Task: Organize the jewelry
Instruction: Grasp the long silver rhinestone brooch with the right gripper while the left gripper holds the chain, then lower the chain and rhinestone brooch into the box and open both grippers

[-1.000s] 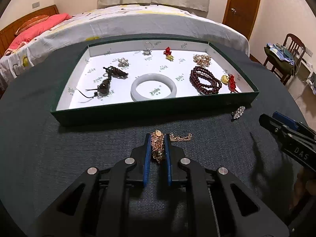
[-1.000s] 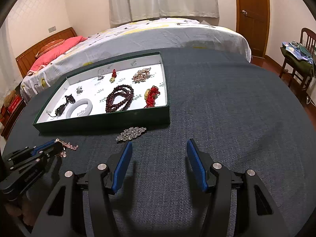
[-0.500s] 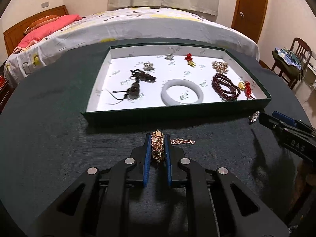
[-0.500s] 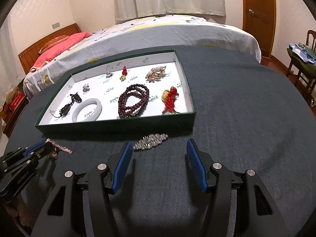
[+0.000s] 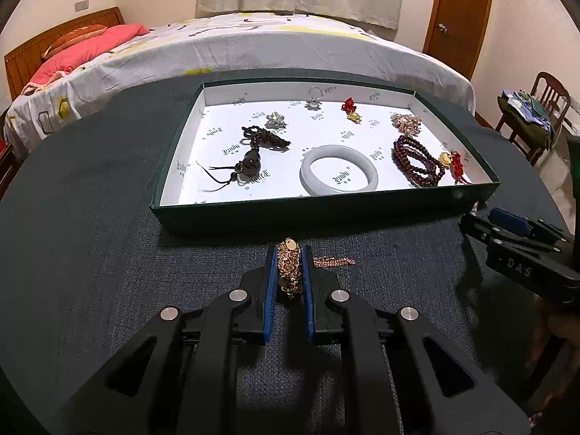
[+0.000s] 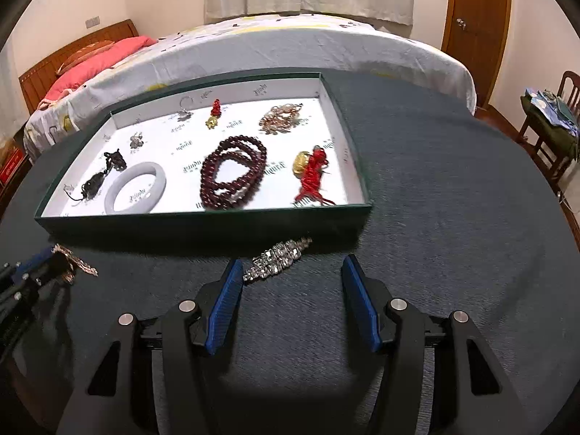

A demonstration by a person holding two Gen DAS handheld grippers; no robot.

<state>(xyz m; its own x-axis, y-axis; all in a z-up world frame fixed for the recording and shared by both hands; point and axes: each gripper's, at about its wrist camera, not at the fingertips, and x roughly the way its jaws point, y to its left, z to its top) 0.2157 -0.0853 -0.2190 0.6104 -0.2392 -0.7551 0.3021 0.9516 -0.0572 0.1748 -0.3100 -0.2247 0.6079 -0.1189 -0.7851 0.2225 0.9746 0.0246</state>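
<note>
My left gripper [image 5: 288, 253] is shut on a gold chain necklace [image 5: 289, 270], held just above the dark table in front of the green tray [image 5: 326, 208]; a loose end of chain [image 5: 333, 261] trails to the right. It also shows at the left of the right wrist view [image 6: 54, 257]. My right gripper [image 6: 291, 272] is open and empty, with a crystal brooch [image 6: 277, 259] lying on the table between and just beyond its fingertips. The tray [image 6: 203, 222] holds a white bangle [image 5: 339, 174], a dark red bead bracelet [image 6: 233, 174], dark pendants [image 5: 252, 161] and a red tassel charm [image 6: 311, 174].
The round table has a dark cloth [image 6: 453, 217]. A bed [image 5: 253, 43] stands right behind the table. A wooden chair with clothes [image 5: 533, 116] is at the right, a door [image 5: 456, 11] beyond it. My right gripper shows at the right edge of the left wrist view [image 5: 471, 223].
Both grippers have moved forward toward the tray. The brooch now lies between the right gripper's fingertips. The left gripper still holds the gold chain.
</note>
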